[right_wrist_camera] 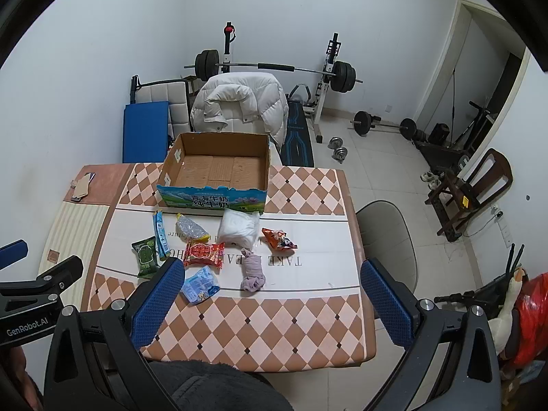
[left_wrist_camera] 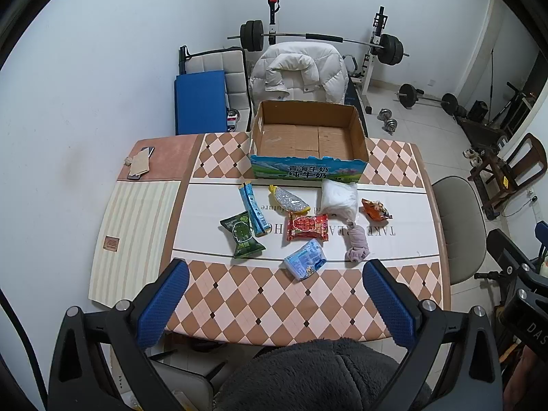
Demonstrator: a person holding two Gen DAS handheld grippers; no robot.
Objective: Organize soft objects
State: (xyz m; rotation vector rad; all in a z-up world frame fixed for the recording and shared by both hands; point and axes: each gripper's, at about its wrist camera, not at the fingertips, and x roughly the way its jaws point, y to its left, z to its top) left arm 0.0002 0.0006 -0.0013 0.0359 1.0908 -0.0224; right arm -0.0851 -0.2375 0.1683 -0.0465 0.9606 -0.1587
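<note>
soft objects lie in a loose group on the white middle band of the table (left_wrist_camera: 342, 294), all just in front of the cardboard box (left_wrist_camera: 308, 130), which stands open and holds nothing. i think they are spread out like this, mostly apart, so that my jaws can take each one alone and drop it in the box behind

nearest to me are the pale blue packet (left_wrist_camera: 306, 259) and the rolled purple cloth (left_wrist_camera: 358, 245). behind them lie the red packet (left_wrist_camera: 307, 226), the green packet (left_wrist_camera: 242, 234) with the long blue sachet (left_wrist_camera: 255, 210) leaning over its corner, the silver pouch with yellow ends (left_wrist_camera: 290, 200), the white soft bag (left_wrist_camera: 338, 197) just beside the box front, and the orange packet (left_wrist_camera: 376, 209) at the right

my left gripper (left_wrist_camera: 275, 299) hangs above the near edge of the table, jaws spread wide, holding nothing. my right gripper (right_wrist_camera: 272, 296) is the same, spread and without load, a little more to the right. i judge that no piece is moved yet

the table has a cover with brown and pink diamonds and striped parts; a phone with a card on it (left_wrist_camera: 139, 163) lies in the far left corner. behind is a chair with a white padded jacket (left_wrist_camera: 298, 72), a blue mat (left_wrist_camera: 200, 101), a barbell on its rack (left_wrist_camera: 322, 39), small dumbbells (left_wrist_camera: 388, 121) on the pale tiled floor, and a grey chair (left_wrist_camera: 460, 226) at the right
</note>
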